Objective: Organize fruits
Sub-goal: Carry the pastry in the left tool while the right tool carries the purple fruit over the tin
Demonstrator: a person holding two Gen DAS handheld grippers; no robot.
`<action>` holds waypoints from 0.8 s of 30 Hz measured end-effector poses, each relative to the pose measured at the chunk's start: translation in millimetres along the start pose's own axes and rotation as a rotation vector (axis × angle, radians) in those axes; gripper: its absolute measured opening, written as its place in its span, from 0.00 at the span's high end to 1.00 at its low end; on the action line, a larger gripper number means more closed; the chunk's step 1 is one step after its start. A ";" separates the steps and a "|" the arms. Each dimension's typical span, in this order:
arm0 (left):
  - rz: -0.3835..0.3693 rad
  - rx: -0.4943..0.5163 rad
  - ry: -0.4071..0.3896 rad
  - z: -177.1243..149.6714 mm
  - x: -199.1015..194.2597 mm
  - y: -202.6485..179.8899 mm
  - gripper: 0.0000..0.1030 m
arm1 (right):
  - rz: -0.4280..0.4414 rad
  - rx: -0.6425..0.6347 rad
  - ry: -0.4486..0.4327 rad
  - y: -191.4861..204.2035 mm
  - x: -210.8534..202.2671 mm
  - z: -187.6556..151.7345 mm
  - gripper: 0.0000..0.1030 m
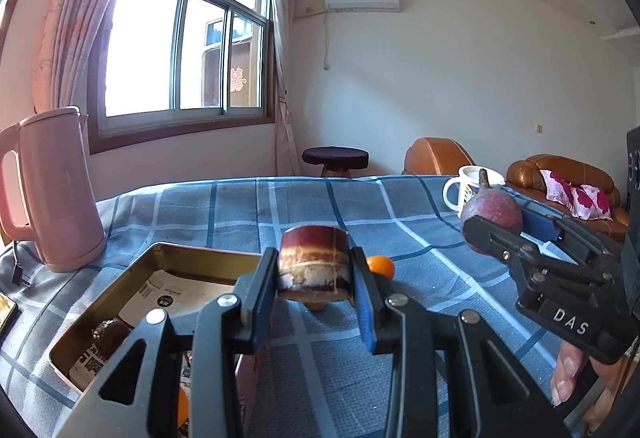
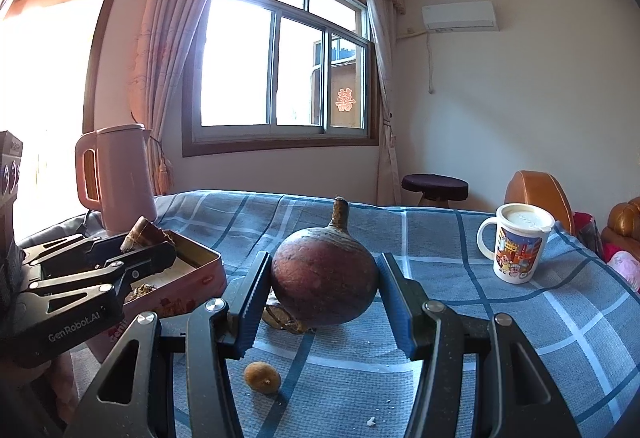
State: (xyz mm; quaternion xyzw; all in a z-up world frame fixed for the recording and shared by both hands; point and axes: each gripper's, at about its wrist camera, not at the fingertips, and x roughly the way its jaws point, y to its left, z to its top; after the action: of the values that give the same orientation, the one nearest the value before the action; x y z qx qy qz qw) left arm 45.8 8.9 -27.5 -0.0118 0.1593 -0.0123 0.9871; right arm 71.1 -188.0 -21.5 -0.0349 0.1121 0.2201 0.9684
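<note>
Purple-red round fruit [image 2: 325,280] w/ a long stem sits between the jaws of the right gripper [image 2: 324,298]. Both pads touch its sides, so the jaws are closed on it & it hangs a bit above the blue check cloth of the tabletop [image 2: 460,318]. Stem points straight up in the right wrist view, so its long axis runs up & down, stem to bottom.

Left gripper [image 1: 315,276] has its jaws closed on a short dark-red chunk [image 1: 314,262], flat top up, round side facing the cam. Its short axis stands up too. It hangs near the front right corner of the gold tin box [image 1: 156,254], which sits by the left edge of the tabletop, close to the pink kettle [image 1: 56,190].

Step now, I think: bring both pieces over the tin & set them inside. To do it well:
- keep the squeeze soft but steady, round fruit can slip or roll out
- keep the stem up so it doesn't hit the tin wall
- go one hand at a time, grippers are near each other & could bump
- lower till the piece rests on the bottom, then let go.

Small orange fruit [image 1: 380,265] & a little brown one [image 2: 262,378] lie on the cloth, not in the tin yet. White mug [image 2: 516,246] stands near the right edge, well apart.
</note>
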 end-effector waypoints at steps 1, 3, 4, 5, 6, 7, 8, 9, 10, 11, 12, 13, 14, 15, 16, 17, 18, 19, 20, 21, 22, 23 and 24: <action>0.001 -0.002 0.002 -0.1 0.1 0.6 0.64 | 0.003 0.000 0.001 0.7 0.1 0.1 0.46; 0.001 -0.003 0.003 -0.1 0.1 1.3 0.64 | 0.007 0.001 0.002 1.6 0.4 -0.1 0.46; -0.001 -0.003 0.005 -0.1 0.2 1.4 0.64 | 0.005 0.000 0.002 2.3 0.7 -0.1 0.46; 0.000 -0.003 0.006 -0.3 0.0 1.2 0.64 | 0.005 -0.001 0.002 2.9 0.9 -0.1 0.46; 0.000 -0.004 0.008 -0.4 -0.2 1.2 0.64 | 0.007 0.000 0.002 3.0 0.8 -0.1 0.46; -0.002 -0.006 0.010 -0.7 -0.3 1.6 0.64 | 0.009 0.000 0.003 3.5 1.0 -0.1 0.46; -0.003 -0.009 0.012 -0.9 -0.5 2.6 0.64 | 0.010 0.001 0.004 4.5 1.4 0.1 0.46; -0.002 -0.014 0.016 -0.9 0.0 3.9 0.64 | 0.013 0.001 0.005 5.4 2.0 0.1 0.46; -0.003 -0.017 0.019 -1.3 -0.1 4.9 0.64 | 0.015 0.000 0.007 6.7 2.6 0.2 0.46; -0.003 -0.021 0.021 -1.3 -0.2 5.7 0.64 | 0.018 -0.002 0.008 8.2 3.3 0.5 0.46; -0.002 -0.025 0.024 -1.2 0.3 6.9 0.64 | 0.019 -0.005 0.008 10.0 3.3 0.6 0.46; -0.001 -0.027 0.027 -1.2 0.4 7.6 0.64 | 0.020 -0.008 0.009 11.8 3.5 0.7 0.46; -0.001 -0.029 0.029 -1.3 0.2 7.8 0.64 | 0.021 -0.011 0.009 13.6 3.6 1.0 0.46; 0.000 -0.032 0.030 -1.4 0.0 8.7 0.64 | 0.023 -0.014 0.009 15.1 3.9 1.1 0.46; 0.001 -0.034 0.031 -1.7 -0.3 9.5 0.64 | 0.024 -0.017 0.009 16.8 4.3 1.3 0.46; 0.003 -0.034 0.033 -2.0 -0.4 10.2 0.64 | 0.026 -0.020 0.010 18.0 4.9 1.3 0.46; 0.004 -0.035 0.035 -2.0 -0.4 11.0 0.64 | 0.028 -0.023 0.012 19.6 5.8 1.4 0.46; 0.005 -0.037 0.036 -2.2 -1.3 11.6 0.64 | 0.029 -0.026 0.014 20.9 6.5 1.4 0.46; 0.005 -0.040 0.037 -2.2 -0.9 13.1 0.64 | 0.031 -0.029 0.014 22.7 7.3 1.6 0.46; 0.005 -0.042 0.039 -2.3 -0.9 14.3 0.64 | 0.032 -0.031 0.015 24.0 8.0 1.4 0.46; 0.005 -0.045 0.041 -2.5 -0.8 15.8 0.64 | 0.033 -0.035 0.016 25.0 9.3 1.5 0.46; 0.006 -0.047 0.043 -2.7 -0.7 17.2 0.64 | 0.035 -0.040 0.018 27.1 10.3 1.6 0.46; 0.007 -0.049 0.045 -2.8 -0.6 18.5 0.64 | 0.038 -0.044 0.020 29.0 11.3 1.6 0.46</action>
State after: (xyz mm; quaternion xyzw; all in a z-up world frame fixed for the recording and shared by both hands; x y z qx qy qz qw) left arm 44.7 27.4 -30.5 -0.0350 0.1817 -0.0051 0.9827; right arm 68.7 -156.9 -23.1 -0.0560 0.1175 0.2406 0.9619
